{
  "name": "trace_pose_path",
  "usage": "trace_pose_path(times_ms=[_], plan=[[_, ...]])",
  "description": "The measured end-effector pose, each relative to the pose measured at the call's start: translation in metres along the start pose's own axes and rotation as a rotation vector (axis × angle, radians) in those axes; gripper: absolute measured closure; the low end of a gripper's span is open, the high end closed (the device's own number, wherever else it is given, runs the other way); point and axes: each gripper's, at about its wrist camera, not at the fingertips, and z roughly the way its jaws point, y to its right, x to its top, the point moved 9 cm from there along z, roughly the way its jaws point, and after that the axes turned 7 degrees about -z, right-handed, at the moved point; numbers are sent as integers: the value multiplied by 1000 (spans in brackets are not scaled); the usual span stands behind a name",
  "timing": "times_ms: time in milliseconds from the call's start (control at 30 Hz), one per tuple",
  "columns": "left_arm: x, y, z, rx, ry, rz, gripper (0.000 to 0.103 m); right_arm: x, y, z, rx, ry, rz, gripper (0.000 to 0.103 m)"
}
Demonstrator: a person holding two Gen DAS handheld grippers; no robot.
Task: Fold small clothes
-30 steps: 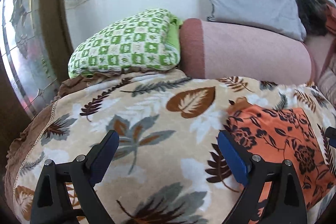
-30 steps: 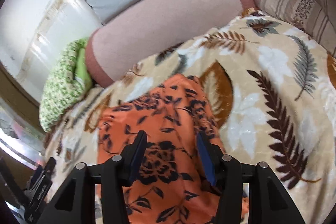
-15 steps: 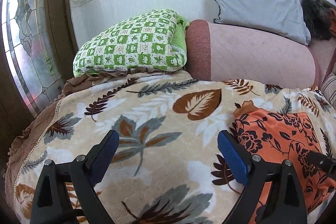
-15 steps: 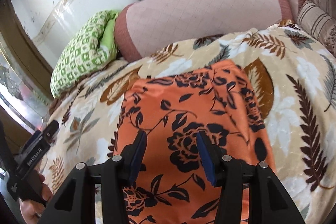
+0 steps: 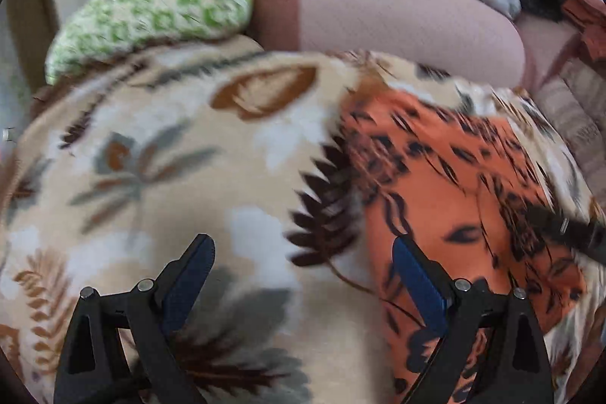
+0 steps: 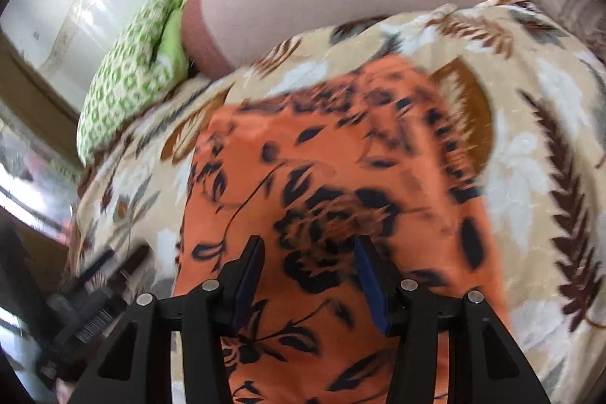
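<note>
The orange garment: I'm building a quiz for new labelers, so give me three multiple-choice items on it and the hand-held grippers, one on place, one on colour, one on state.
1. Where does the orange garment lie?
A. on the leaf-print blanket
B. on the green pillow
C. on a chair

2. What colour is the garment's flower print?
A. white
B. black
C. green

3. How does the right hand-held gripper stand?
A. shut on the garment
B. shut on the pillow
C. open above the garment

Key:
1 A, the garment is spread flat on the blanket.
2 B, dark blooms and leaves cover the orange cloth.
3 C, its blue pads stand apart with no cloth pinched between them.
</note>
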Motion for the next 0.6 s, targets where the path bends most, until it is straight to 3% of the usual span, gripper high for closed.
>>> trace_pose_path(times_ms=[100, 233, 367, 500, 600], plan=[[-7, 9, 6, -22, -22, 4, 8, 12, 28, -17, -22, 56, 75, 49], [-5, 9, 2, -63, -19, -22, 8, 20, 76, -31, -42, 105, 211, 40], [1, 10, -5, -47, 26, -14, 8, 23, 94, -35, 26, 125, 306, 40], [3, 13, -9, -21, 53, 22, 8, 23, 71, -33, 11, 113, 201, 40], [5, 14, -12, -15, 65, 32, 8, 17, 44, -16, 20, 54, 118, 40]])
